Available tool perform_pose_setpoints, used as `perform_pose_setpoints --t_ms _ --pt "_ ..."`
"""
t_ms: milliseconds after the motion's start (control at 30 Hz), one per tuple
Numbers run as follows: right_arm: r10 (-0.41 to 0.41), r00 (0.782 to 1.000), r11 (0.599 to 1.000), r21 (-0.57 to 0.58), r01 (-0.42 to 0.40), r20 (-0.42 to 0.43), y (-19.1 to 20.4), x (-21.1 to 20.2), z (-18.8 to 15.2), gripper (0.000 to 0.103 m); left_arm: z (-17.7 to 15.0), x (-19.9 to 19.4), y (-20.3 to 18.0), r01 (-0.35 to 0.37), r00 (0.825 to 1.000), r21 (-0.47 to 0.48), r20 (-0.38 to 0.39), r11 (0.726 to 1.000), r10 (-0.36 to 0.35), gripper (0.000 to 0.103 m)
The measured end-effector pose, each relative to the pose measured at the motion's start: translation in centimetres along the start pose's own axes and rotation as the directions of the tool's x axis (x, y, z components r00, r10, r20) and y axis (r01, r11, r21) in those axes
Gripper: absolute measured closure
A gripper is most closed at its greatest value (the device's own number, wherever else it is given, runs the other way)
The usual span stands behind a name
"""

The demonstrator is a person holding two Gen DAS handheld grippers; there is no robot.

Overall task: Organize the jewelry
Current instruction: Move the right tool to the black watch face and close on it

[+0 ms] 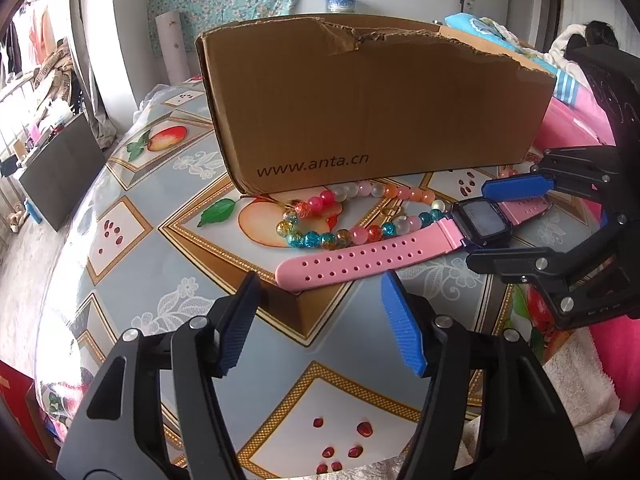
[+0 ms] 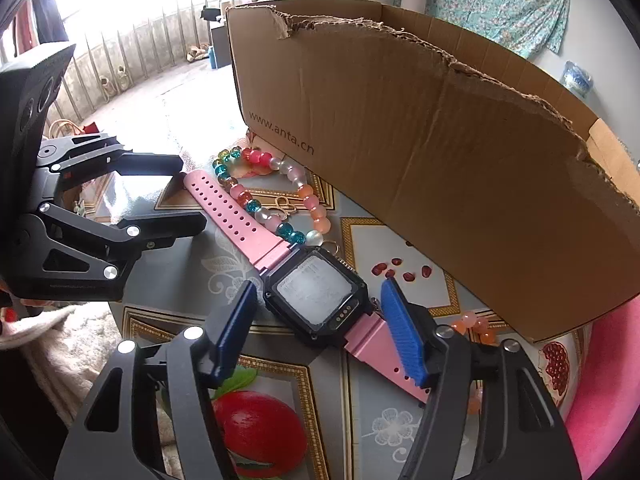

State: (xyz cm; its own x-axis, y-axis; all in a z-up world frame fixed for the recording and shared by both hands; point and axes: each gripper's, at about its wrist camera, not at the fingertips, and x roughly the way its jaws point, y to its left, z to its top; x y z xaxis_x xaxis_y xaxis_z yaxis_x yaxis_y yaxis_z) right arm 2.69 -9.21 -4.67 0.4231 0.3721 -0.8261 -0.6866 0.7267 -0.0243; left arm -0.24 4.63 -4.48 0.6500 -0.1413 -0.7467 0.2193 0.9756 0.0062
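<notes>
Left gripper (image 1: 320,316): held low over the tablecloth, fingers spread wide, nothing between them; the free end of the watch strap lies just ahead of its tips.
Tablecloth (image 1: 132,248): glossy, fruit-printed; all loose jewelry is laid on it in front of the box.
Beaded bracelet (image 1: 352,216): loop of pink, orange, teal and milky beads, laid between the box wall and the strap, touching the strap along its near side; a small gold charm (image 1: 391,211) is seen inside the loop.
Pink wristwatch (image 1: 400,248): laid flat, face up, perforated strap stretched toward the left gripper; black square case (image 2: 316,300) sits between the right gripper's fingers.
Right gripper (image 2: 318,326): fingers spread wide, bracketing the watch case; blue pad (image 2: 400,336) is over the short strap, contact with the case not confirmed.
Step in hand (judged): pick-up of the watch by the right gripper.
Technique: the fingers are best closed across the rigid case, not the limp strap; the lift is best taken straight up so that the beads touching the strap are not dragged; the hanging strap is to be cleared over the torn wall.
Cardboard box (image 1: 376,104): brown, "www.anta.cn" printed, top open, near wall torn ragged.
Box contents: interior hidden behind the wall in both views; cannot be told.
Orange beads (image 2: 476,326): second cluster, lying by the box's right corner.
</notes>
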Motion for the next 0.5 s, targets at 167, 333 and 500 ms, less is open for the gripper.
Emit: perform_pose_setpoints --t_ms 167,333,500 --pt "-0.003 1.0 1.0 -0.01 0.003 -0.016 0.0 0.1 0.4 0.05 -0.1 -0.1 0.0 0.003 1.0 0.002 0.011 1.0 -0.003 0.047" --pt "-0.024 0.999 0.999 -0.026 0.023 -0.025 0.9 -0.4 0.7 0.051 -0.4 -0.2 0.0 0.006 1.0 0.002 0.026 1.0 -0.006 0.047" --pt "-0.068 0.998 0.997 -0.044 0.067 -0.019 2.0 -1.6 1.3 0.051 -0.7 -0.3 0.1 0.013 0.999 0.002 0.038 1.0 -0.013 0.047"
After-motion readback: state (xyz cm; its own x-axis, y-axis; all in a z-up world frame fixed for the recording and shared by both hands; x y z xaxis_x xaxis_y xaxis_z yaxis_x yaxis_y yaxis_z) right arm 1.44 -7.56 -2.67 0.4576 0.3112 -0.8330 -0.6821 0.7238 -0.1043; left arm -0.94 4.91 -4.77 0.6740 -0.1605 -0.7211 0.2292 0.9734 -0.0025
